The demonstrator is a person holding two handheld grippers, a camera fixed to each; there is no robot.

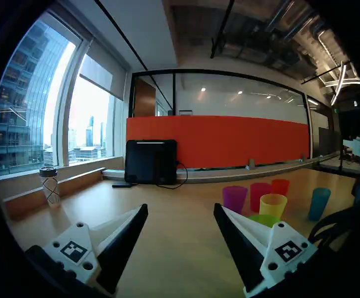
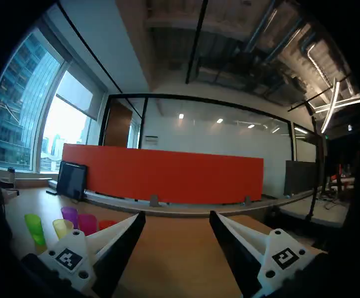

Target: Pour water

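My left gripper [image 1: 180,208] hovers open over the wooden table [image 1: 180,248], nothing between its fingers. Just past its right finger stands a cluster of plastic cups: purple [image 1: 235,197], pink [image 1: 259,194], red [image 1: 280,186], yellow [image 1: 273,204], green [image 1: 264,219] and teal [image 1: 319,202]. A clear bottle with a dark lid [image 1: 49,186] stands far left by the window ledge. My right gripper [image 2: 177,216] is open too and holds nothing. Left of it are the green [image 2: 34,228], yellow [image 2: 62,227], purple [image 2: 70,215], pink [image 2: 87,222] and red [image 2: 107,224] cups.
A black monitor [image 1: 151,161] with a trailing cable stands at the table's back, in front of an orange partition [image 1: 219,141]. Large windows [image 1: 31,114] run along the left. A dark cable loop [image 1: 336,223] sits at the right edge. Another desk [image 2: 309,208] lies beyond the partition.
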